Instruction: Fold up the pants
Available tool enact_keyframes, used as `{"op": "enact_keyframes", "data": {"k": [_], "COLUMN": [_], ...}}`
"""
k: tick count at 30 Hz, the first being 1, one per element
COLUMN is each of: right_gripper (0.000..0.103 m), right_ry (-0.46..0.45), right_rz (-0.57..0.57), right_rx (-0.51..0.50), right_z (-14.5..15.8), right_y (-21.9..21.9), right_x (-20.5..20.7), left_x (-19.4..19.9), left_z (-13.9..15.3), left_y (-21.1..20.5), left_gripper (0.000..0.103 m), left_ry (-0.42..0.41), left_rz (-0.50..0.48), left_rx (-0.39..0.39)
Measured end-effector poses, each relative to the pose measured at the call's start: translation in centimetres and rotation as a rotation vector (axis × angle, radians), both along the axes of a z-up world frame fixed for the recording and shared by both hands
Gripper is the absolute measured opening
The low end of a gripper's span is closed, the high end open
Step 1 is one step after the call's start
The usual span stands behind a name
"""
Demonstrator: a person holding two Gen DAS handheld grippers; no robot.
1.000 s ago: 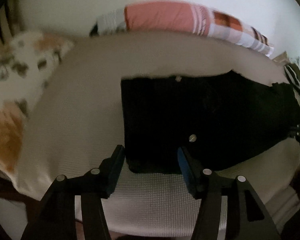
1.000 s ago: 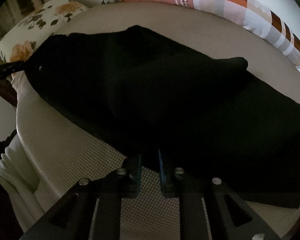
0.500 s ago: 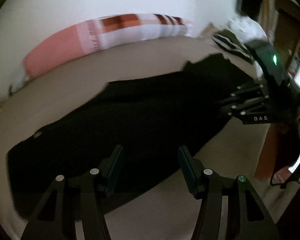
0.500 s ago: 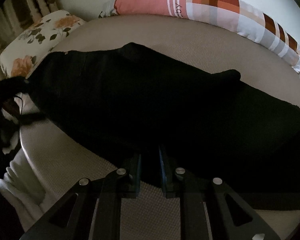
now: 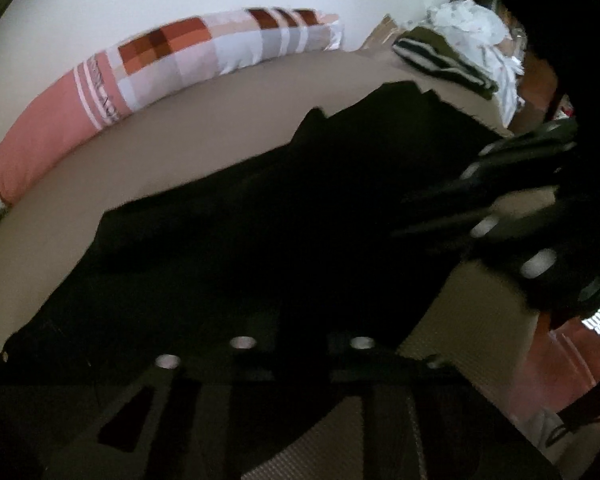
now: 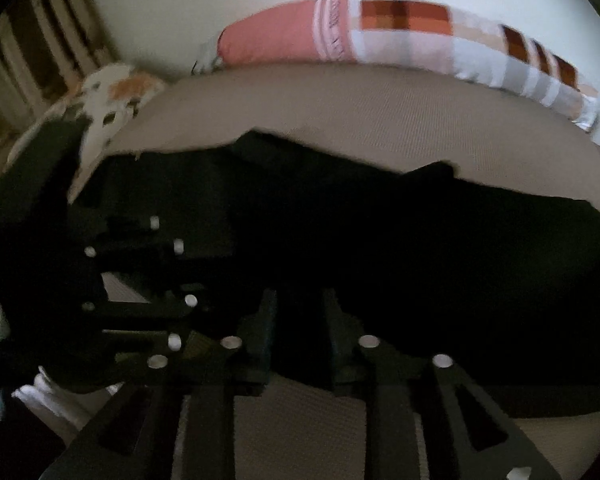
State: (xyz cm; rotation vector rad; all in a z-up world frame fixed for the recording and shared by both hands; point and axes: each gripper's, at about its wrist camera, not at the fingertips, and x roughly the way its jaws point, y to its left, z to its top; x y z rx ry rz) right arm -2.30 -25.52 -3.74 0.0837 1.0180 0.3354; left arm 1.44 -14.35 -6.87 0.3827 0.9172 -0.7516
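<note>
Left gripper point(image 5: 300, 344) closed on black pants point(image 5: 260, 220), lower frame; right gripper point(image 6: 300, 320) opening around fabric. Fold may be dragged askew if snagged.

Dim, motion-blurred fisheye views; edges bend and darken; black cloth swallows detail

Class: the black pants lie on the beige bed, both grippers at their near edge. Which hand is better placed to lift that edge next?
Left. The left gripper looks shut over the pants edge; the right gripper is opening, pants between its jaws.
</note>
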Motion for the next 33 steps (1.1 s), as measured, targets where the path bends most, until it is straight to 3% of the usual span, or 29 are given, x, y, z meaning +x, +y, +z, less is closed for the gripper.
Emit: {"op": "enact_keyframes", "data": {"k": [4, 6, 11, 17, 18, 19, 20, 21, 24, 28, 33], "right_gripper": [0.037, 0.037, 0.044, 0.044, 0.044, 0.036, 0.014, 0.009, 0.009, 0.009, 0.017], "right_ry": [-0.027, -0.021, 0.053, 0.106, 0.108, 0.106, 0.1, 0.095, 0.077, 0.078, 0.143], "right_rz": [-0.175, -0.282, -0.615, -0.75, -0.763, -0.767, -0.769, -0.769, -0.731, -0.652, -0.545], "right_rx": [0.053, 0.086, 0.168, 0.301, 0.315, 0.333, 0.333, 0.326, 0.305, 0.203, 0.17], "right_z": [0.5, 0.1, -2.3, -5.0, -5.2, -5.4, -5.4, -5.0, -3.3, -1.4, -2.6], "right_y": [-5.6, -8.8, -18.2, -22.5, -22.8, -23.0, -22.9, -22.9, -22.0, -19.3, -16.0], "right_x": [-0.1, -0.1, 0.7, 2.5, 2.8, 3.4, 3.4, 3.7, 5.8, 10.8, 17.0], "left_x": [-0.1, -0.4, -0.7, -0.6, -0.6, -0.6, -0.6, -0.6, -0.5, -0.3, 0.1], "left_z": [0.0, 0.1, 0.1, 0.1, 0.1, 0.0, 0.0, 0.0, 0.0, 0.0, -0.3], "left_y": [0.3, 0.2, 0.4, 0.7, 0.7, 0.8, 0.9, 0.9, 1.0, 1.5, 2.1], "left_gripper": [0.005, 0.005, 0.005, 0.005, 0.005, 0.005, 0.005, 0.005, 0.005, 0.005, 0.005], "left_ry": [0.021, 0.014, 0.015, 0.037, 0.039, 0.041, 0.044, 0.047, 0.05, 0.072, 0.101], "left_rz": [0.015, 0.014, 0.019, 0.046, 0.048, 0.051, 0.053, 0.056, 0.064, 0.082, 0.118], "left_rx": [-0.026, -0.023, -0.033, -0.059, -0.062, -0.066, -0.069, -0.072, -0.08, -0.106, -0.128]}}
